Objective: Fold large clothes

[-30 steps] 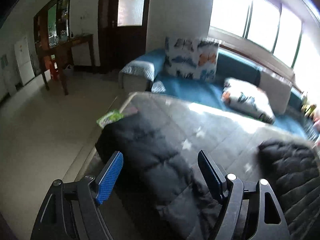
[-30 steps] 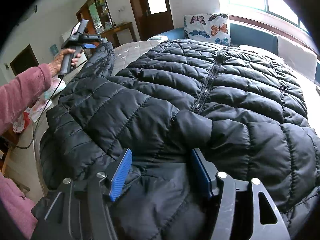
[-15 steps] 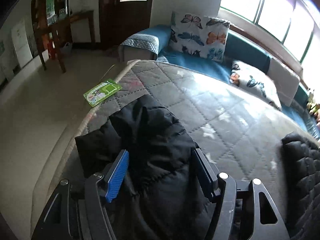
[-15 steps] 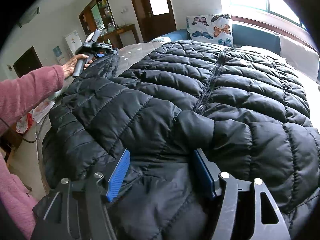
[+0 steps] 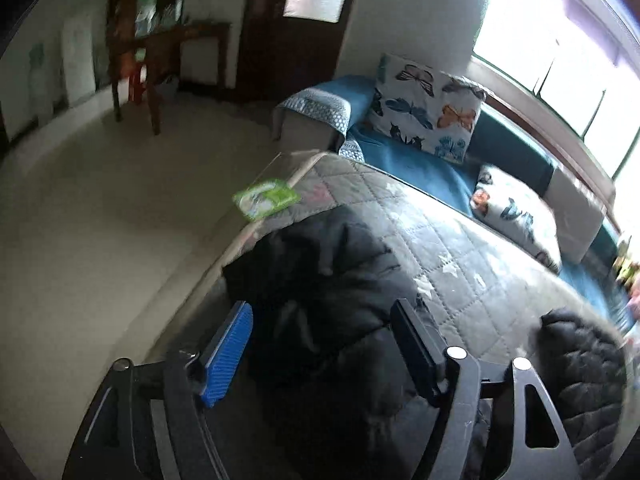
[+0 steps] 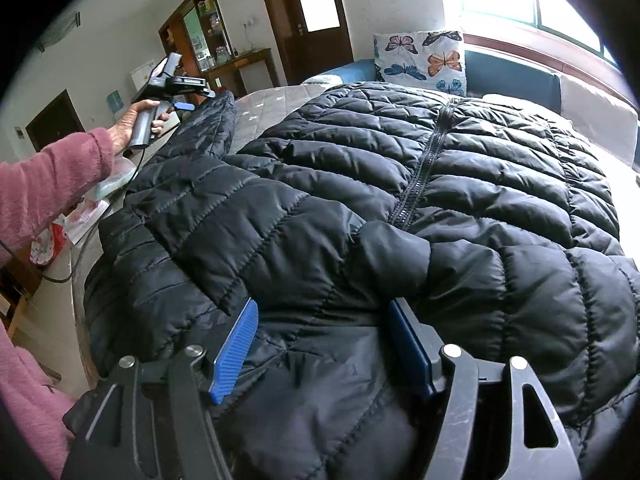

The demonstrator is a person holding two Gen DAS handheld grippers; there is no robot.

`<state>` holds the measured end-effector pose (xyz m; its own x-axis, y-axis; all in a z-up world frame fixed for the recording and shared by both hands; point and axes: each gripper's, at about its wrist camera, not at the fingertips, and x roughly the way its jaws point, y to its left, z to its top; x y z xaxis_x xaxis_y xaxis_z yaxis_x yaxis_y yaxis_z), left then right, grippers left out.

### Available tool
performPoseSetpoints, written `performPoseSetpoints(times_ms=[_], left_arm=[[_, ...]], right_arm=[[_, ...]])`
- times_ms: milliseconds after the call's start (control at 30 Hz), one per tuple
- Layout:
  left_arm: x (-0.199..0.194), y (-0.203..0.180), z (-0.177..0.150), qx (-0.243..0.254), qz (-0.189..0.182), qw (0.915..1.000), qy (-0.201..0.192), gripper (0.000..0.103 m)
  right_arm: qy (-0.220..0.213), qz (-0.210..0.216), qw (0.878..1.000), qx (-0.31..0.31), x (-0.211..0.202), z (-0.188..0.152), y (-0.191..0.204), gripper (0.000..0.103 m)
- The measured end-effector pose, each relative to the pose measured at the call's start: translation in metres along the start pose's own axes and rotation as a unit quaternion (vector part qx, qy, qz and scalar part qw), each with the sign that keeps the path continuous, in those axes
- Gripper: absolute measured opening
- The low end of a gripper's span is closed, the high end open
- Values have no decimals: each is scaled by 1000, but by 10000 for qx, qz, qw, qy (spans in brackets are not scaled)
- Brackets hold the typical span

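A large black puffer jacket (image 6: 440, 184) lies zipper-up over a quilted grey mattress (image 5: 460, 248). My right gripper (image 6: 320, 340) is open, its blue pads on either side of the jacket's near edge. My left gripper (image 5: 324, 344) is open over the jacket's left sleeve (image 5: 328, 280), which lies stretched toward the mattress corner. In the right wrist view the left gripper (image 6: 176, 84) is held in a hand with a pink sleeve, at the far end of that sleeve (image 6: 204, 128). The jacket's body also shows at the right of the left wrist view (image 5: 580, 360).
A green packet (image 5: 266, 198) lies on the mattress corner beyond the sleeve. A blue sofa (image 5: 420, 160) with butterfly pillows (image 5: 428, 108) stands behind the mattress under the windows. A wooden table (image 5: 172, 52) and door are at the far wall. Papers (image 6: 84, 216) lie left of the mattress.
The left gripper has lifted and swung over the sleeve end, staying open; its view is blurred by motion. The right gripper has stayed in place, open at the jacket's edge.
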<state>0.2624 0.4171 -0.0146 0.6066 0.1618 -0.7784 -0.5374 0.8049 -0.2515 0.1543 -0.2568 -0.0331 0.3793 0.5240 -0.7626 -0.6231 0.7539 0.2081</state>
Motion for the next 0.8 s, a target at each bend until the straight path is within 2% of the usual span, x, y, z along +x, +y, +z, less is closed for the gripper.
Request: performPoseSetpoints(times_ms=[133, 333, 567, 700, 800], left_arm=[[6, 14, -16, -340, -451, 9975, 421, 84], [23, 11, -31, -355, -117, 9971, 662, 85], [34, -3, -39, 72, 356, 9984, 434, 83], [25, 9, -39, -478, 99, 9981, 379, 83], [15, 20, -38, -709, 15, 9972, 255, 84]], right_arm=[[-3, 1, 10000, -4, 0, 0, 0, 75], [-5, -5, 10000, -6, 0, -1, 0, 75], [-16, 16, 10000, 1, 0, -1, 0, 76], [-31, 20, 10000, -7, 0, -1, 0, 76], [-34, 25, 10000, -5, 0, -1, 0, 76]])
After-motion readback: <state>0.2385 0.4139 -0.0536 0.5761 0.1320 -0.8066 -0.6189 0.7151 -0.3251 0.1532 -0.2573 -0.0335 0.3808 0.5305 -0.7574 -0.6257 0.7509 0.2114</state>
